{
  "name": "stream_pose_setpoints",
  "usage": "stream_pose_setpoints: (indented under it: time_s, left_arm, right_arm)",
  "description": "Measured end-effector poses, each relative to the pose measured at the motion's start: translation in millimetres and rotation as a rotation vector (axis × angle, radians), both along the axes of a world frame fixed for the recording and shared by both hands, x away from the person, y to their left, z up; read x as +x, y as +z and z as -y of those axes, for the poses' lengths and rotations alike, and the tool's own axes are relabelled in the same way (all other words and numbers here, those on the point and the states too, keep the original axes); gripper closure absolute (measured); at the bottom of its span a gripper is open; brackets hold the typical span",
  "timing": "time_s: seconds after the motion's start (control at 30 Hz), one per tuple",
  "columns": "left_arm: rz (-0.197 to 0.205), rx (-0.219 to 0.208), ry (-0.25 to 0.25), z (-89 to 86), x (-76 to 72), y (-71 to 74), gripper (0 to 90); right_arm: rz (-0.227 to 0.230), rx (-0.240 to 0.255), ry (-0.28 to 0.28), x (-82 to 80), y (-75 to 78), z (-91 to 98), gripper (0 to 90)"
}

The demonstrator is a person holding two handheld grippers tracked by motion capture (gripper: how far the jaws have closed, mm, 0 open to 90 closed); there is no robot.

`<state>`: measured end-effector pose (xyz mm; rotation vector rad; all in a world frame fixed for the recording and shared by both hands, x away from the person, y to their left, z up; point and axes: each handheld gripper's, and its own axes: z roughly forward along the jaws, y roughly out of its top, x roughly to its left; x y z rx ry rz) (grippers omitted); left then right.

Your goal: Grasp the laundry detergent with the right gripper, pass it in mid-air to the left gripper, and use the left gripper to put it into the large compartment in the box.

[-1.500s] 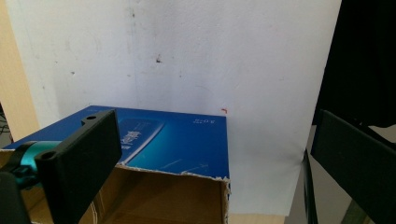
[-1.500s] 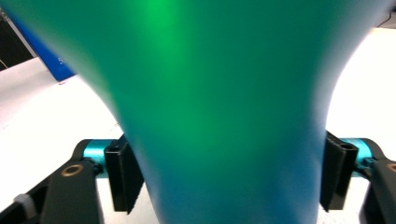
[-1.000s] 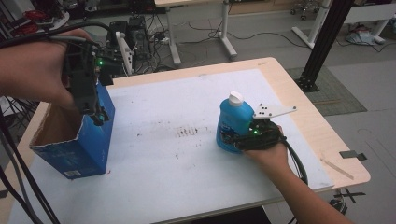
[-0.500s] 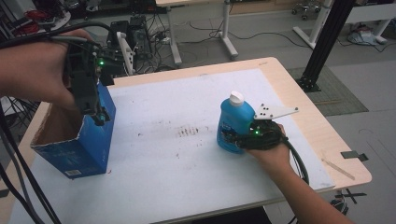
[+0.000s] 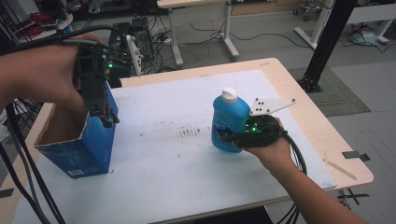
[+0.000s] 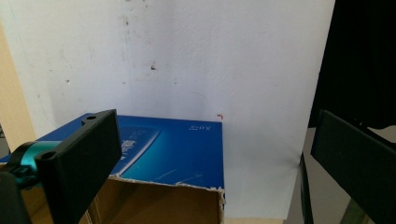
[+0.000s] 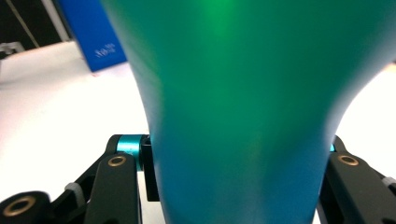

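The desk (image 5: 299,93) is a pale wooden top with a white sheet (image 5: 187,163) laid over most of it, marked with dark scuffs near the middle.

At the desk's left edge stands an open blue cardboard box (image 5: 81,144), its torn top rim showing brown card inside. In the left gripper view the box (image 6: 177,149) lies below the jaws, with the white sheet beyond it.

The left tool (image 5: 106,116) hangs at the box's upper right corner, pointing down, held in the person's left hand (image 5: 39,77). Its jaws stand well apart in the left gripper view, one over the box's side, the other out beyond the box's corner, and nothing is clamped between them.

Right of the desk's middle, toward the right edge, is a blue bottle (image 5: 229,123) with a white cap (image 5: 229,94), upright and slightly tilted. The right tool (image 5: 224,137) is clamped on the bottle's lower body, coming in from the right in the person's right hand (image 5: 268,147); its jaws have just been closing onto the bottle. In the right gripper view the bottle (image 7: 243,116) sits between the two jaws, pressed on both sides.
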<state>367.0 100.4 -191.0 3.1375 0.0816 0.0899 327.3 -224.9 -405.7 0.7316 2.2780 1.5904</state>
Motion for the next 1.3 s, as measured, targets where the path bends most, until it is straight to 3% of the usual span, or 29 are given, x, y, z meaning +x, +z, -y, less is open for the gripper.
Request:
stream_pose_setpoints:
  time_s: [0.23, 0.3, 0.57, 0.9, 1.3]
  left_arm:
    - [-0.004, 0.0, -0.008, 4.8, -3.1, 1.2, 1.7]
    - [-0.007, 0.0, -0.011, 6.8, -4.2, 1.6, 1.7]
    - [-0.013, 0.011, -0.02, 15.8, -7.2, -0.3, 1.7]
    - [-0.029, 0.006, -0.053, 33.4, -12.5, -5.5, 1.7]
    - [-0.065, -0.014, -0.075, 51.6, -18.8, -18.0, 1.7]
  right_arm:
    - [0.02, 0.005, 0.073, -1.4, 24.7, -13.1, 45.7]
    - [0.034, -0.015, 0.117, -2.0, 35.5, -20.5, 45.8]
    - [0.044, -0.047, 0.219, -4.4, 51.5, -37.5, 45.8]
    - [0.027, -0.06, 0.335, -3.3, 48.6, -57.4, 46.0]
    - [0.006, -0.041, 0.44, -0.1, 40.5, -88.0, 46.2]
